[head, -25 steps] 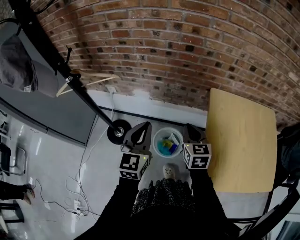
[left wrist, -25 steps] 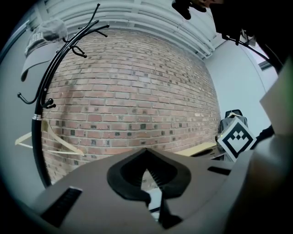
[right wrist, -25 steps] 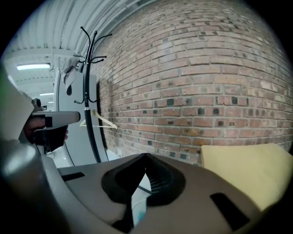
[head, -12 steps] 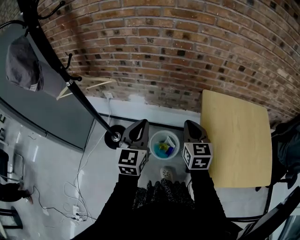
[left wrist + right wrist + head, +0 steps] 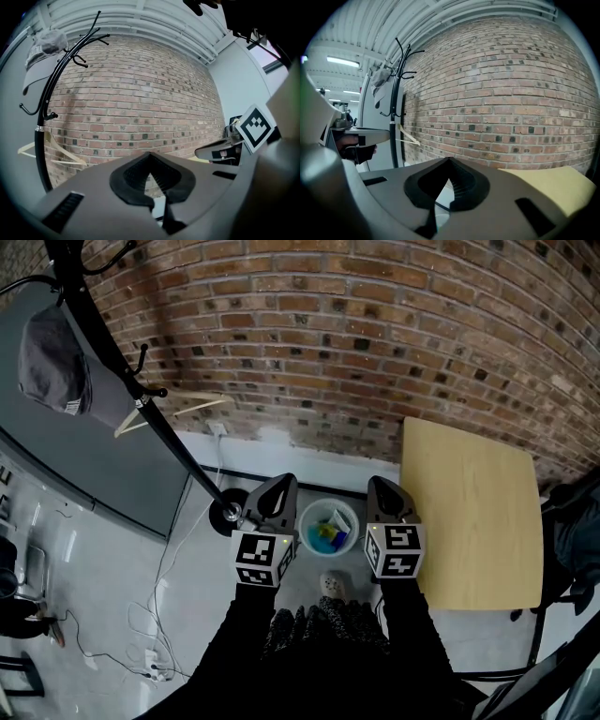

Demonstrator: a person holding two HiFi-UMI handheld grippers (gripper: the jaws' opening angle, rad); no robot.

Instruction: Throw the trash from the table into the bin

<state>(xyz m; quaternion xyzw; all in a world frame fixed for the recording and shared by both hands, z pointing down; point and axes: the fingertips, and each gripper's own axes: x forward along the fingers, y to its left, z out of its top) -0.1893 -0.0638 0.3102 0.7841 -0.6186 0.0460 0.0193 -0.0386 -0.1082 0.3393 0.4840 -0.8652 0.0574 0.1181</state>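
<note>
The left gripper (image 5: 281, 487) and the right gripper (image 5: 382, 487) are held either side of the bin (image 5: 328, 502), each with its jaws pressed together and nothing pinched. The trash (image 5: 328, 532) is seen inside the bin, and the table (image 5: 469, 512) beside it is bare. The task is judged complete. The tabletop should be checked once and the grippers kept clear of the bin rim.

Bin (image 5: 342, 504) open above; coat rack (image 5: 178, 444) left, table (image 5: 469, 512) right.

Round white bin (image 5: 306, 519), upright on the floor, holding blue, yellow and white trash (image 5: 328, 533); tan table (image 5: 469, 512) at its 3 o'clock.
</note>
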